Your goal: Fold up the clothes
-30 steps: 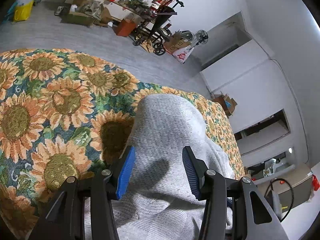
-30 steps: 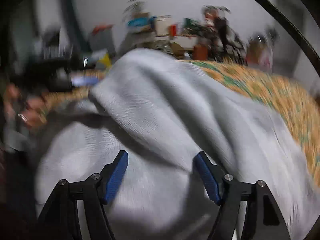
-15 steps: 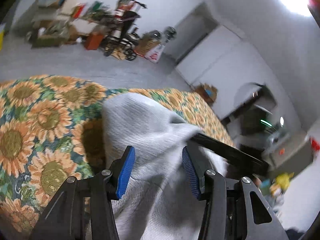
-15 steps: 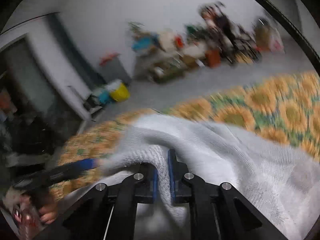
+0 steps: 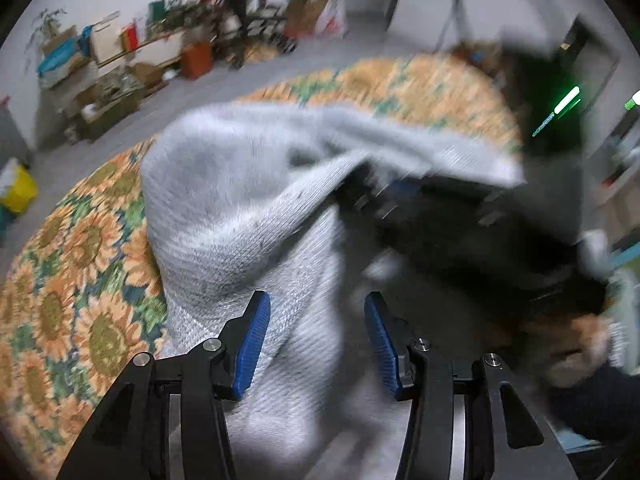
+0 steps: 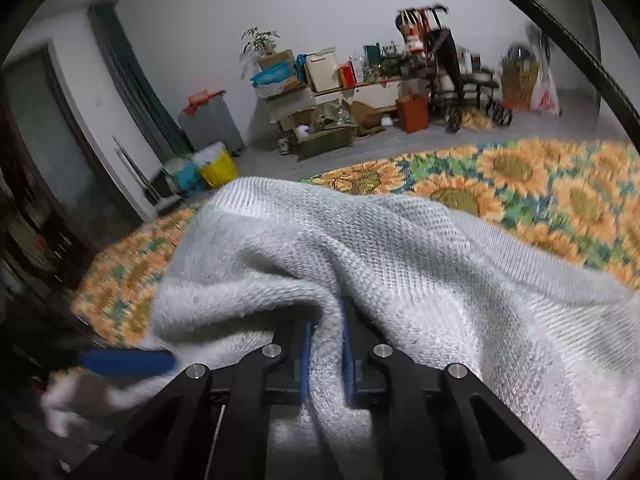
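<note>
- Now the right gripper (image 6: 326, 354) has pinched a fold of the grey knit garment (image 6: 420, 276), where a second ago its fingers stood wide apart over the cloth.
- Its fingers are easing slightly, the fold still between them.
- The left gripper (image 5: 316, 340) is unchanged: half-open, holding nothing, the garment below.
- The garment lies bunched on the sunflower cloth (image 5: 80, 280), one edge raised; likely a fold is starting.

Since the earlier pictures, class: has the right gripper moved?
Yes. The right gripper swung left: the yellow bin entered its view. Its fingers, slightly reopening, pinch the grey garment.
</note>
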A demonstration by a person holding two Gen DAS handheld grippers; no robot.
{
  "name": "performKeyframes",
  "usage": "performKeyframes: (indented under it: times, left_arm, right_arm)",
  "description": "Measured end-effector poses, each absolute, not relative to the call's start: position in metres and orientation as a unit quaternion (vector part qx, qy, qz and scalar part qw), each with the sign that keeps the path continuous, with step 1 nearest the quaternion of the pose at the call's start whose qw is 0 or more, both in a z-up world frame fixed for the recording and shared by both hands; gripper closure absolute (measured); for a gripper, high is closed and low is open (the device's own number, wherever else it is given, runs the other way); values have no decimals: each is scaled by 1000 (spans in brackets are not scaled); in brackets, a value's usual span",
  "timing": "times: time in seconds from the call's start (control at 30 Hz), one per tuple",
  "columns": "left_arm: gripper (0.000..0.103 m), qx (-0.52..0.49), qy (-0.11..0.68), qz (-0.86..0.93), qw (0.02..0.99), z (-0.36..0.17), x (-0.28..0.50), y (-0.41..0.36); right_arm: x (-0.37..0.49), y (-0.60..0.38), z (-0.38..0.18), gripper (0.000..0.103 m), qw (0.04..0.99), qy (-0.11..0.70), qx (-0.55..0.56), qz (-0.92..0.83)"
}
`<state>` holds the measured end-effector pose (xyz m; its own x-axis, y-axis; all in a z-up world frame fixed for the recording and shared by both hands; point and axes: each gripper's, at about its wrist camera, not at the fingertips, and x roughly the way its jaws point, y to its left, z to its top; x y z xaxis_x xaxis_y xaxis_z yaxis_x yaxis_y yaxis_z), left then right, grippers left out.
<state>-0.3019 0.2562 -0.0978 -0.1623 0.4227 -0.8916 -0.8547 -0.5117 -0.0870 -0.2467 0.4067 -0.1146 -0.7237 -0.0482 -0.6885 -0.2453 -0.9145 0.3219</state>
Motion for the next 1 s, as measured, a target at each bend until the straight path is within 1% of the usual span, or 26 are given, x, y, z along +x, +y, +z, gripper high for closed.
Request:
performKeyframes:
  times: [0.03, 0.13, 0.23, 0.27, 0.3, 0.33, 0.4, 0.43, 0.5, 0.53, 0.6, 0.63, 0.67, 0.73, 0.77, 0.8, 0.83, 0.87, 0.9, 0.93, 1.0]
  left_arm:
    - [53, -479, 239, 736, 415, -102, -303, 260]
    - [53, -472, 218, 780, 348, -106, -309, 258]
    - [53, -477, 171, 820, 265, -107, -316, 245]
    - [57, -462, 167, 837, 240, -105, -316, 240]
    - [66, -446, 166, 850, 228, -103, -316, 235]
    - [83, -439, 159, 858, 216, -99, -316, 228]
    - [88, -428, 99, 875, 205, -83, -319, 204]
    - [98, -419, 69, 882, 205, -75, -322, 189]
    - [103, -415, 51, 896, 150, -69, -333, 165]
    - [103, -405, 62, 908, 84, -71, -342, 153]
    - [103, -444, 53, 893, 52, -87, -364, 133]
    - [103, -482, 22, 873, 68, -98, -370, 121]
    - [103, -491, 8, 867, 88, -99, -363, 118]
    - [103, -491, -4, 859, 143, -95, -343, 120]
    - [101, -481, 9, 858, 181, -89, -327, 129]
    - [98, -474, 28, 857, 201, -87, -317, 138]
    - [79, -458, 73, 858, 223, -83, -304, 154]
    - [46, -446, 113, 858, 227, -81, -296, 167]
    - [31, -437, 142, 859, 226, -80, -291, 178]
    - [24, -420, 176, 861, 227, -80, -287, 194]
    - [24, -398, 225, 860, 226, -83, -285, 218]
  right_arm:
    - [-244, 410, -115, 88, 46, 216, -367, 904]
    - [-244, 419, -117, 85, 24, 248, -365, 897]
    - [-239, 425, -115, 82, -29, 288, -354, 889]
    - [-238, 427, -114, 83, -51, 303, -348, 886]
    - [-237, 428, -113, 84, -75, 318, -343, 881]
    - [-236, 428, -114, 87, -107, 334, -338, 873]
    - [-236, 424, -114, 87, -153, 351, -333, 862]
    - [-237, 420, -115, 87, -165, 347, -338, 859]
    - [-240, 410, -117, 84, -181, 327, -360, 855]
    - [-241, 404, -118, 81, -186, 313, -375, 853]
    - [-244, 396, -122, 75, -189, 289, -401, 848]
    - [-244, 393, -124, 72, -189, 281, -411, 846]
    - [-244, 393, -124, 67, -189, 280, -413, 846]
    - [-244, 393, -125, 67, -190, 278, -417, 844]
    - [-244, 394, -125, 66, -189, 278, -417, 844]
    - [-243, 398, -123, 66, -186, 284, -411, 846]
    - [-243, 403, -121, 65, -183, 291, -403, 848]
    - [-240, 409, -117, 64, -181, 302, -388, 852]
    - [-237, 414, -114, 64, -182, 313, -377, 853]
    - [-235, 419, -113, 63, -185, 328, -365, 852]
    - [-233, 430, -111, 60, -185, 352, -346, 850]
